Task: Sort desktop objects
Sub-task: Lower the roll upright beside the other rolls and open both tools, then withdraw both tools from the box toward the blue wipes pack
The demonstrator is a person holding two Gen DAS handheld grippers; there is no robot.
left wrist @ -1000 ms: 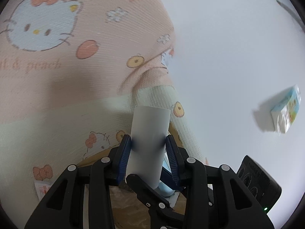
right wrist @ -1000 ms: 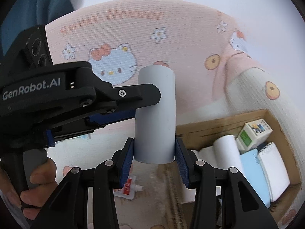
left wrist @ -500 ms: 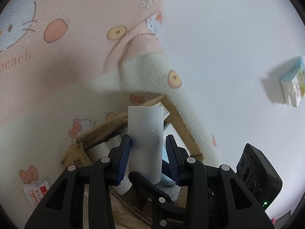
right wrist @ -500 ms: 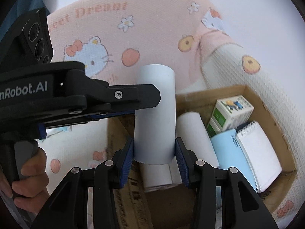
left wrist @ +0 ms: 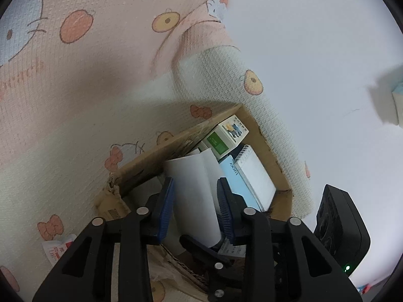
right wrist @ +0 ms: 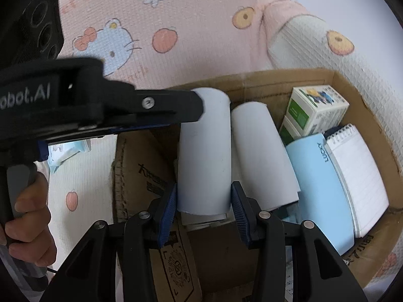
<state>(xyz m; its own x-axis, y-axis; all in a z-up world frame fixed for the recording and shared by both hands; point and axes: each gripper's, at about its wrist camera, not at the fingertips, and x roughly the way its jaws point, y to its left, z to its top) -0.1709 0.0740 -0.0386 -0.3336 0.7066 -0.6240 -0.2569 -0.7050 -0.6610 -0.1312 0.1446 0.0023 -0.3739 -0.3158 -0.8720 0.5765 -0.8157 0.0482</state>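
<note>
We see both tools pinching one white paper roll (right wrist: 204, 151): the right gripper (right wrist: 203, 210) clamps its near end, at the centre bottom of the right wrist frame, and the left gripper (right wrist: 156, 112) reaches in from the left edge to clamp its far end. The roll's long axis runs up the frame, away from the right camera, over the open cardboard box (right wrist: 282, 75). In the box, right of it, lie a second white roll (right wrist: 262, 156), a light blue notebook (right wrist: 320, 188), a spiral notepad (right wrist: 357, 176) and a green-and-white carton (right wrist: 314, 113).

In the left wrist view the left gripper (left wrist: 195, 209) holds the roll (left wrist: 194, 196) at lower centre.
</note>
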